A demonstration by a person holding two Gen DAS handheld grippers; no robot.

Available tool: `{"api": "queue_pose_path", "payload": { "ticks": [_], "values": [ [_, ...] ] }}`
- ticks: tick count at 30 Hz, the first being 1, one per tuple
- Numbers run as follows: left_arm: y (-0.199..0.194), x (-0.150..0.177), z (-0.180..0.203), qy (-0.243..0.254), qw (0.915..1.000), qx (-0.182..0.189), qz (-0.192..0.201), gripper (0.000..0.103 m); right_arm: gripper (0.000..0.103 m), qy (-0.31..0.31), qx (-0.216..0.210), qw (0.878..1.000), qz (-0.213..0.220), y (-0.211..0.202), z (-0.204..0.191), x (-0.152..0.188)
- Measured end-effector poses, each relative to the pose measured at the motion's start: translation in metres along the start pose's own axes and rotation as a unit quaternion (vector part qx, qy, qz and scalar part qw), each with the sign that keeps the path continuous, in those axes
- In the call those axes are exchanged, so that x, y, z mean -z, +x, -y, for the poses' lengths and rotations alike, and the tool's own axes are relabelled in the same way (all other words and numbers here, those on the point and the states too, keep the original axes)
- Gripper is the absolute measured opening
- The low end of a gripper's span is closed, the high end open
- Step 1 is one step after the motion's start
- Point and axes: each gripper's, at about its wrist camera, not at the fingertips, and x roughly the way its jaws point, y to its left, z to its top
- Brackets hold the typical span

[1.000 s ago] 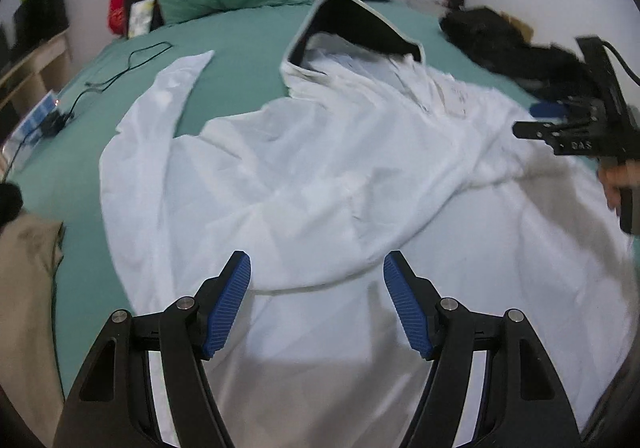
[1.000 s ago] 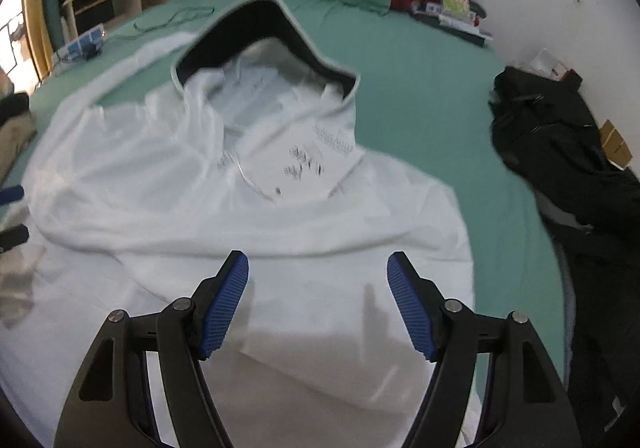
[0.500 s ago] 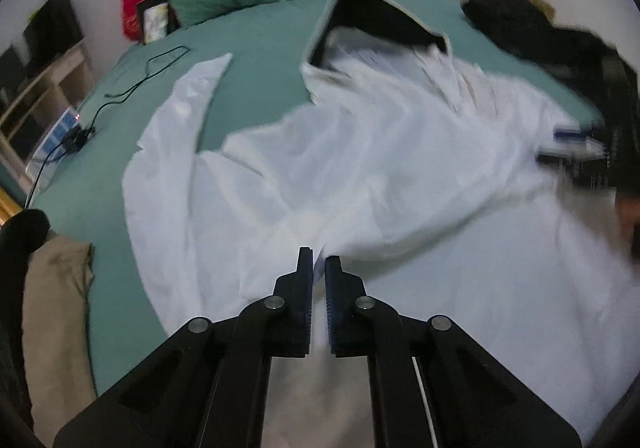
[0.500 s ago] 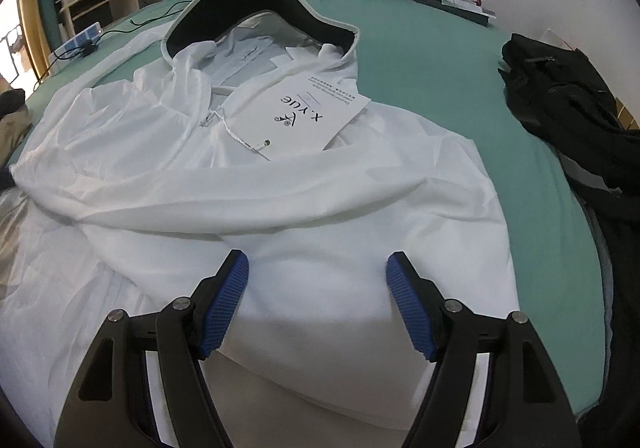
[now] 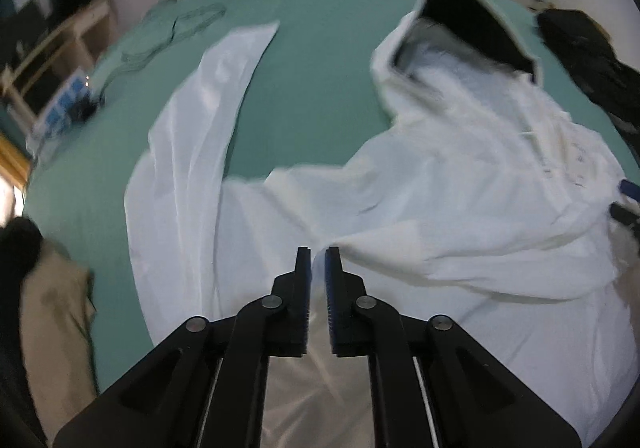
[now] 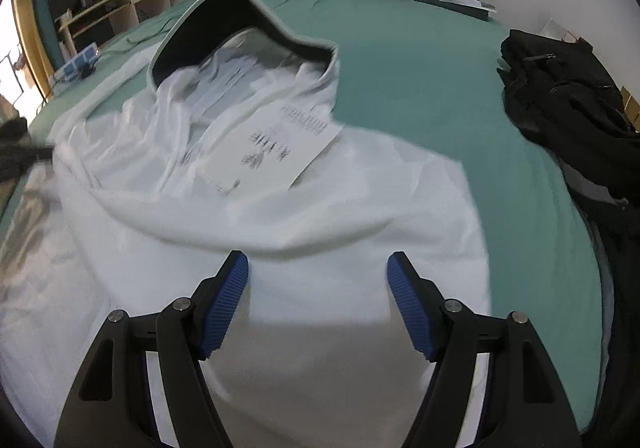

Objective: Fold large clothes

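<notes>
Our left hand-held gripper pinches a fold of the white hooded garment, its jaws just eased slightly; our right hand-held gripper hangs wide apart above the garment, spread on the green bed

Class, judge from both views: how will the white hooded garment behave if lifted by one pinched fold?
The white hooded garment will probably droop limply: it lies in soft creases. It looks thin and light. Its paper tag lies loose on top and may slide off.
</notes>
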Motion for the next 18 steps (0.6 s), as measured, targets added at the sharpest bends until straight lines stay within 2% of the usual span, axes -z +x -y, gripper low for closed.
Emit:
{"api": "queue_pose_path", "payload": {
  "ticks": [2,3,5,9,11,12,13,14,15,16,18],
  "values": [
    [0.005,0.005,-0.011,-0.017,0.9998,-0.003,-0.01,0.049,0.072,0.005,0.006,1.0,-0.001,-0.001,0.013,-0.007],
    [0.007,0.009,-0.019,-0.025,0.9996,-0.007,-0.012,0.053,0.072,0.002,0.01,1.0,-0.003,-0.001,0.018,-0.01],
    [0.008,0.016,-0.031,-0.039,0.9991,0.001,-0.018,0.055,0.072,-0.003,0.019,1.0,-0.016,0.005,0.029,-0.013],
    [0.003,0.029,-0.047,-0.053,0.9971,0.052,-0.018,0.056,0.072,0.025,0.0,0.998,-0.051,0.024,0.056,-0.013],
    [0.002,0.033,-0.044,-0.036,0.9979,0.054,-0.01,0.056,0.071,0.056,-0.027,0.997,-0.036,0.028,0.067,-0.012],
    [0.003,0.034,-0.041,-0.021,0.9984,0.052,-0.003,0.055,0.064,0.055,-0.029,0.998,-0.026,0.029,0.067,-0.014],
    [0.004,0.034,-0.038,-0.011,0.9987,0.05,0.0,0.055,0.029,0.047,-0.025,0.998,-0.02,0.031,0.066,-0.016],
    [0.003,0.034,-0.037,-0.007,0.9986,0.052,0.002,0.05,0.012,0.037,-0.014,0.999,-0.013,0.033,0.065,-0.019],
    [0.002,0.033,-0.037,-0.006,0.9981,0.061,0.005,0.04,0.008,0.043,-0.005,0.999,-0.005,0.033,0.067,-0.023],
    [0.002,0.031,-0.036,-0.006,0.9978,0.066,0.003,0.02,0.008,0.058,-0.002,0.998,0.001,0.033,0.071,-0.025],
    [0.0,0.026,-0.035,0.001,0.9982,0.06,0.003,0.016,0.008,0.082,0.007,0.997,0.009,0.034,0.081,-0.028]
  ]
}}
